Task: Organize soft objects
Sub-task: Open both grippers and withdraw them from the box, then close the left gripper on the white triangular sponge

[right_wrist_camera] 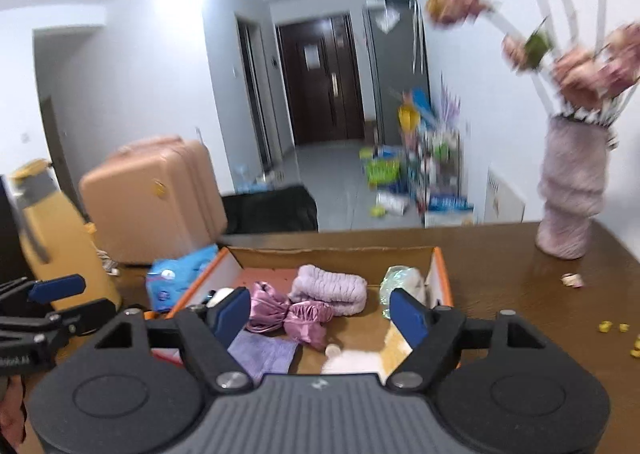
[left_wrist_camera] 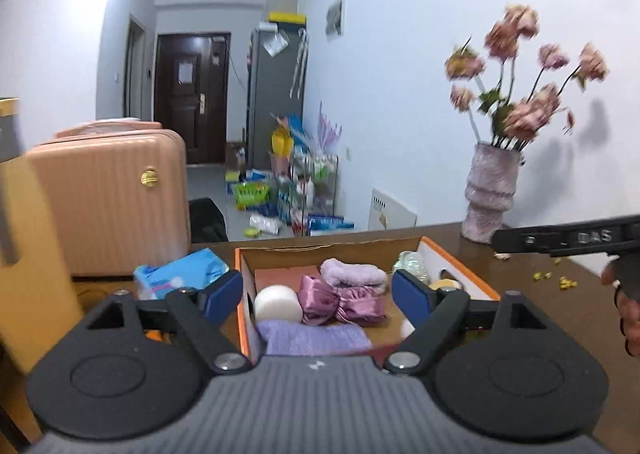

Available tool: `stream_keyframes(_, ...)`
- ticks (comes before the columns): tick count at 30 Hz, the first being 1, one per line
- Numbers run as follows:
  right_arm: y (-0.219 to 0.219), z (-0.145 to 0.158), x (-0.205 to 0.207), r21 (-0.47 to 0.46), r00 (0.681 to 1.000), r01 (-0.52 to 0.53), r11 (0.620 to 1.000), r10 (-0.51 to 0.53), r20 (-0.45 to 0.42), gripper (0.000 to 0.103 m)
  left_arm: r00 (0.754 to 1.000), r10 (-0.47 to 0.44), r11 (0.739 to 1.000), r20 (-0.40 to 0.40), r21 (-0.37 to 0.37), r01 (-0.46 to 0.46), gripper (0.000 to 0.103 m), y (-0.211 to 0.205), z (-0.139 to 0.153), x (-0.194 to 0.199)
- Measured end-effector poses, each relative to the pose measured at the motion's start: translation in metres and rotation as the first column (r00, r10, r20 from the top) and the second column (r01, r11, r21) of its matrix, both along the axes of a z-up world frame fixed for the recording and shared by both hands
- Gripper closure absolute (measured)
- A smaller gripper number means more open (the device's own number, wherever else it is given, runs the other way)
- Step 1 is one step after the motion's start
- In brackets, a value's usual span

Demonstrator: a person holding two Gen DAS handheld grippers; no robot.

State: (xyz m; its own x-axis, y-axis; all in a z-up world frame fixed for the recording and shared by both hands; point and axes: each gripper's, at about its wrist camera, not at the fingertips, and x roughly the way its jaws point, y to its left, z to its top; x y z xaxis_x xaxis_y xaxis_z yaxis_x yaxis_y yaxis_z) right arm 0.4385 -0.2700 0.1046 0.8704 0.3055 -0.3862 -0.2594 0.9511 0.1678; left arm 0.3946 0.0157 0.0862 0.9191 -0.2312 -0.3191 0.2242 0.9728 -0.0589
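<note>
An orange-rimmed cardboard box sits on the brown table, and soft things lie in it. Among them are a pink satin bow, a fluffy lilac cloth, a purple knitted cloth, a white round sponge and a clear crinkled bag. My left gripper hovers open over the box's near left part, holding nothing. My right gripper is open over the near middle, also holding nothing. The pads touch no object.
A fuzzy pink vase of pink flowers stands at the table's back right, with yellow crumbs near it. A blue packet and a yellow jug lie left of the box. A pink suitcase stands beyond the table.
</note>
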Motion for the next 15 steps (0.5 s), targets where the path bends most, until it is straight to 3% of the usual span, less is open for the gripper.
stream_keyframes(5,-0.002,-0.015,-0.108,0.008,0.991,-0.040,0.999,0.039,0.131,0.016,0.997,0.049,0.997,0.059,-0.062,-0.045,0.010,0.006,-0.012,-0.089)
stream_keyframes(9,0.007,-0.043,-0.180,-0.050,0.977,-0.037,0.998,0.046,0.207,0.013,0.996,0.087,0.994,0.038,-0.071,-0.084,0.008,0.004,-0.035,-0.138)
stream_keyframes(13,0.015,-0.068,-0.214,-0.097,0.983,0.003,0.995,0.014,0.183,0.012,0.995,0.096,0.992,-0.002,-0.082,-0.096,0.008,0.006,-0.056,-0.166)
stream_keyframes(15,0.013,-0.079,-0.223,-0.077,0.990,0.020,0.997,-0.009,0.139,0.012,0.995,0.098,0.992,-0.017,-0.081,-0.099,0.006,0.007,-0.066,-0.173)
